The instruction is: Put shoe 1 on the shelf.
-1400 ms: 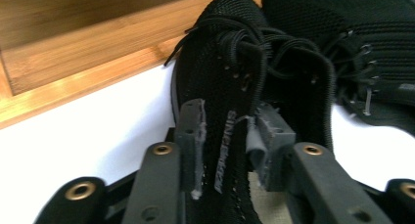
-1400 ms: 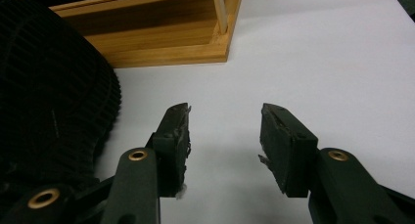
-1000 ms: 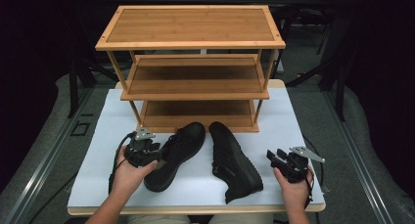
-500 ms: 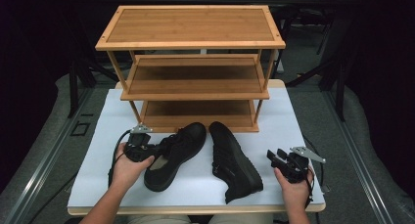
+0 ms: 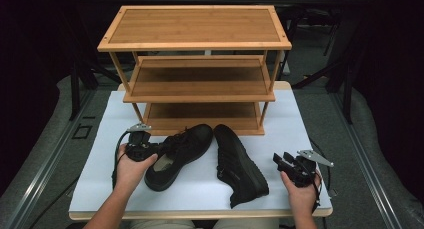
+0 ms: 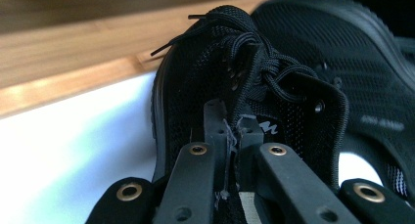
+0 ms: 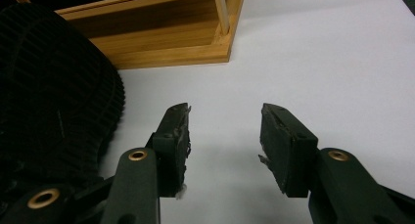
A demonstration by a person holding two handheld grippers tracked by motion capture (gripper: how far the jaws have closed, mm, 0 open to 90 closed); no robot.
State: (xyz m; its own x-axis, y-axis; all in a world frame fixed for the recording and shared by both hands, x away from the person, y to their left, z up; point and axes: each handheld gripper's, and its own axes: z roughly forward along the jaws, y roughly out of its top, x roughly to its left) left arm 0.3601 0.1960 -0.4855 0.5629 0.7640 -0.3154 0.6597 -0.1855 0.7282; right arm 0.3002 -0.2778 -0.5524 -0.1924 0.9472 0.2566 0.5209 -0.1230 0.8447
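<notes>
Left gripper view has the left gripper [image 6: 234, 128] clenched on the side edge of the left shoe [image 5: 177, 154], at the white mat's [image 5: 95, 164] near left. Right gripper [image 5: 286, 162] rests open beside the right shoe [image 5: 239, 165]. Farther back stands a wooden rack [image 5: 200, 69].

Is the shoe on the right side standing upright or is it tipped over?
Tipped over. The right shoe lies on its side on the white table top; the right gripper view shows its ribbed sole facing sideways.
</notes>
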